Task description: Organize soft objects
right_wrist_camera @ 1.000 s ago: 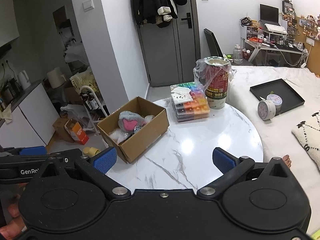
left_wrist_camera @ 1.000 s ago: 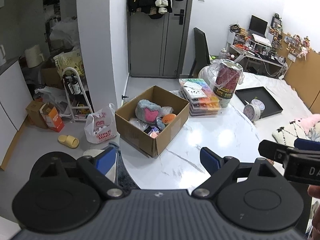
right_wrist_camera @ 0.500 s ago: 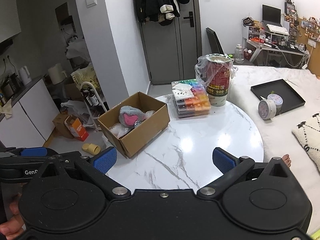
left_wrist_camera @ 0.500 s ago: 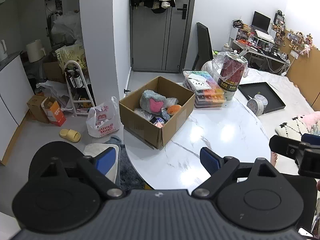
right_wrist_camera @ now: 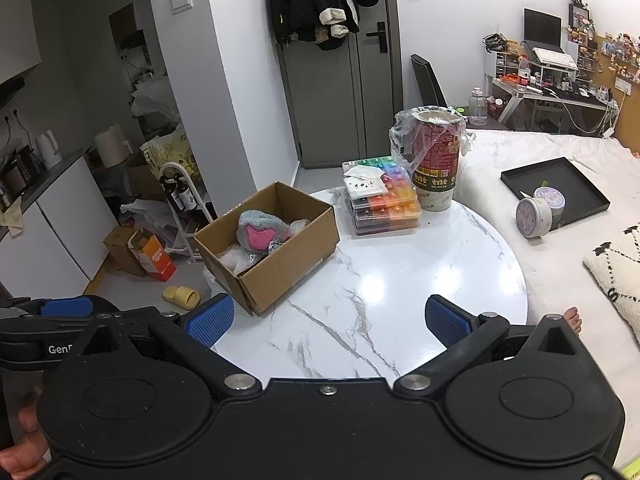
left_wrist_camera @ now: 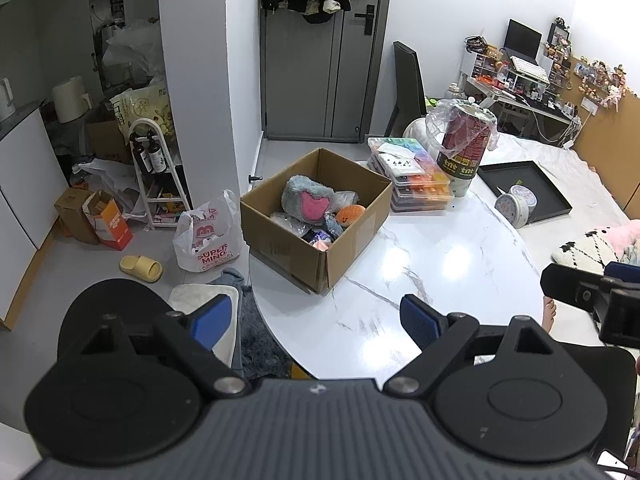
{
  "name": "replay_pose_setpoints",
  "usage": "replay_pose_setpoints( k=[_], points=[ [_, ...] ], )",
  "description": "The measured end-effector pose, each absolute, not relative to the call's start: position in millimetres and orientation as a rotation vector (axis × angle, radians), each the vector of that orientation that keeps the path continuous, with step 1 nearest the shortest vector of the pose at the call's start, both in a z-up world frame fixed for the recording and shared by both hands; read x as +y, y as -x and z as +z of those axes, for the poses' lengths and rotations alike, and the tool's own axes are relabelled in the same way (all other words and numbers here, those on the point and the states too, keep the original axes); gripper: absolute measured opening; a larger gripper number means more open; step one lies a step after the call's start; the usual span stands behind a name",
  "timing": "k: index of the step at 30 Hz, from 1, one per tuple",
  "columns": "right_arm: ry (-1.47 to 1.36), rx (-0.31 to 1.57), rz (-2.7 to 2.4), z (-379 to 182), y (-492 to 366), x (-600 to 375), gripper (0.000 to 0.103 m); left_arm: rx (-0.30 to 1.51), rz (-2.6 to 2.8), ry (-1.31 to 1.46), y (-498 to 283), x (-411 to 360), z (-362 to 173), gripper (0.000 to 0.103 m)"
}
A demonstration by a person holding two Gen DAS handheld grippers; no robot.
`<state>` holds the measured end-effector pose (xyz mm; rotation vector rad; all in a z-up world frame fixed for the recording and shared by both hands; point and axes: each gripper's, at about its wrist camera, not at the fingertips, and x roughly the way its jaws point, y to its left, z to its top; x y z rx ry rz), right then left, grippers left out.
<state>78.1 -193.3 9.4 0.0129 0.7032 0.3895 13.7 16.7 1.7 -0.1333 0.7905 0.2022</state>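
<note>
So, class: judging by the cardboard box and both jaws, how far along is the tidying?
Done: soft toys, including a grey plush, already sit in the cardboard box. In hand: nothing; left gripper and right gripper are open and empty. Left: no loose soft toy shows on the table.

You have one cardboard box (left_wrist_camera: pixel 316 216) on one round marble table (left_wrist_camera: pixel 420 276), one stack of colourful organizer cases (left_wrist_camera: pixel 412 176), one bagged paper cup (left_wrist_camera: pixel 464 144), one black tray (left_wrist_camera: pixel 524 188), and one yellow slipper (left_wrist_camera: pixel 141 268) on the floor.
</note>
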Motion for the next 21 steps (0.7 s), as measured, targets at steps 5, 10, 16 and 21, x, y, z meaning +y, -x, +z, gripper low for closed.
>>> replay_pose_setpoints(
  k=[5,10,16,21],
  points=[
    [-0.008,0.702,0.39,9.3,-78.4,-192.1,0.103,0.79,0.202,0.134,-13.8,16.4,1.5,0.09],
    [-0.009,0.7,0.393,9.4,-77.4,-191.9,0.103,0.786,0.2,0.132,-13.7,15.8,2.5,0.09],
    [-0.009,0.698,0.392,9.6,-76.4,-191.0,0.103,0.782,0.196,0.126,-13.0,15.1,5.3,0.09],
    [-0.007,0.699,0.392,9.5,-76.3,-189.9,0.103,0.781,0.196,0.125,-13.0,14.9,5.9,0.09]
  ],
)
